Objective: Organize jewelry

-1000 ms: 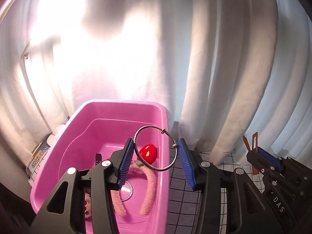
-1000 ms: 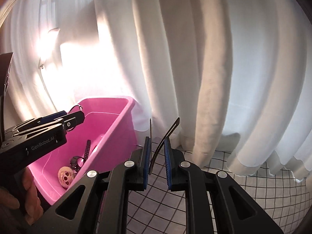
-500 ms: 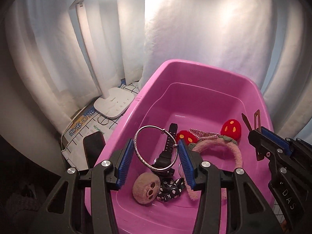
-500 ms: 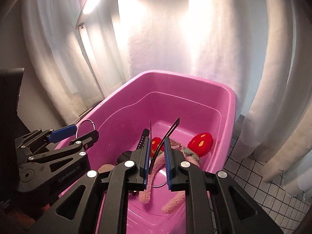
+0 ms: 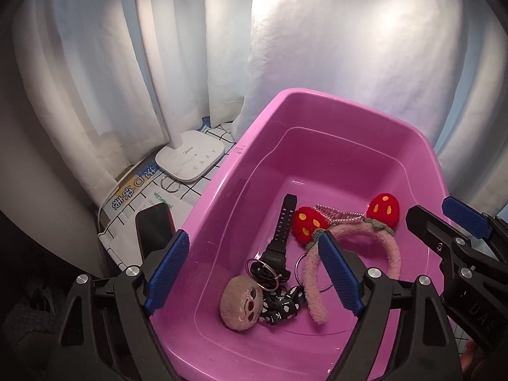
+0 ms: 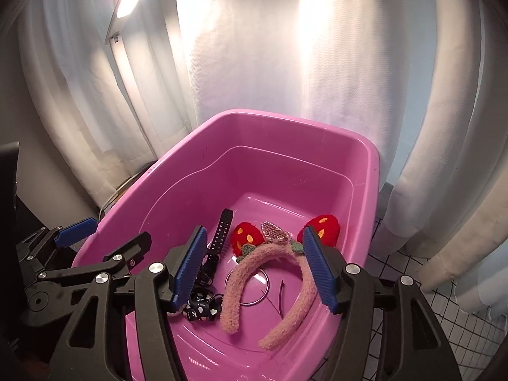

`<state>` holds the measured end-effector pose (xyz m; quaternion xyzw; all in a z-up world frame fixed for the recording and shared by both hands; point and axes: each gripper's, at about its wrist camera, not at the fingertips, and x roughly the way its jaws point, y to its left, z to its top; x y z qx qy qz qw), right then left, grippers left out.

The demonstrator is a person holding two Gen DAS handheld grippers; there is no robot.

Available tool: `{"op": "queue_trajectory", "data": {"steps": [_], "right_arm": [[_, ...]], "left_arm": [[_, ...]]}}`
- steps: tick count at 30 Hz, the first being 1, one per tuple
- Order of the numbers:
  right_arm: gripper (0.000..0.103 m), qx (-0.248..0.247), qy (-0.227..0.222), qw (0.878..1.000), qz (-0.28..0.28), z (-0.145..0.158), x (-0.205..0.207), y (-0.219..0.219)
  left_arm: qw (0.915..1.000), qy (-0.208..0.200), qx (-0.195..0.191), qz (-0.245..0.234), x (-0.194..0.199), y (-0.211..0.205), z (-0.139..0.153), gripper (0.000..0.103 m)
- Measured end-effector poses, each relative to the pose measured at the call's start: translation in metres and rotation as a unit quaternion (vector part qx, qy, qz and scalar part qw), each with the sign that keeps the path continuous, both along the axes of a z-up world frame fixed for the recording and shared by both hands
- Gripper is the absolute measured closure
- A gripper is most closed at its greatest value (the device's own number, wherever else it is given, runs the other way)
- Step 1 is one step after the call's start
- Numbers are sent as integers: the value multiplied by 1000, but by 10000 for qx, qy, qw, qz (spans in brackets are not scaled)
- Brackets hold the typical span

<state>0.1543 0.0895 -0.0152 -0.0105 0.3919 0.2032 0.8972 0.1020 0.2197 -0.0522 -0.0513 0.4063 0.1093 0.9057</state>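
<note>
A pink plastic tub [image 5: 241,149] stands on a grid-patterned cloth in front of white curtains and holds all the jewelry in view. On its floor lies a fuzzy pink headband [image 5: 320,273] with two red strawberry pompoms [image 5: 384,208], curving over a thin metal ring [image 6: 252,285]. Between the pompoms rests a small beaded hair comb [image 5: 336,214]. A black watch [image 5: 281,238] lies left of the headband, its strap pointing toward the far wall, with a silver bangle [image 5: 265,270] over its near end. Beside these sit a round plush face charm [image 5: 243,300] and a black printed ribbon [image 5: 281,306]. A thin dark hairpin [image 6: 281,295] lies inside the headband's arc.

The left gripper [image 5: 254,274] hovers above the tub with fingers spread wide and empty; the right gripper [image 6: 254,270] likewise, wide apart, gripping nothing

Outside the tub, a white lamp base [image 5: 190,155] and a dark phone [image 5: 154,227] rest on the cloth
</note>
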Motion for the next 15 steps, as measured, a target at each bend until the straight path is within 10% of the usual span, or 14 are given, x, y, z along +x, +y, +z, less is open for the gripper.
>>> {"op": "queue_trajectory", "data": {"steps": [15], "right_arm": [[43,198,-9,9991,-371,11,-20,-28]], "left_arm": [[9994,-11,-276,187,-19,-2,6,9]]}}
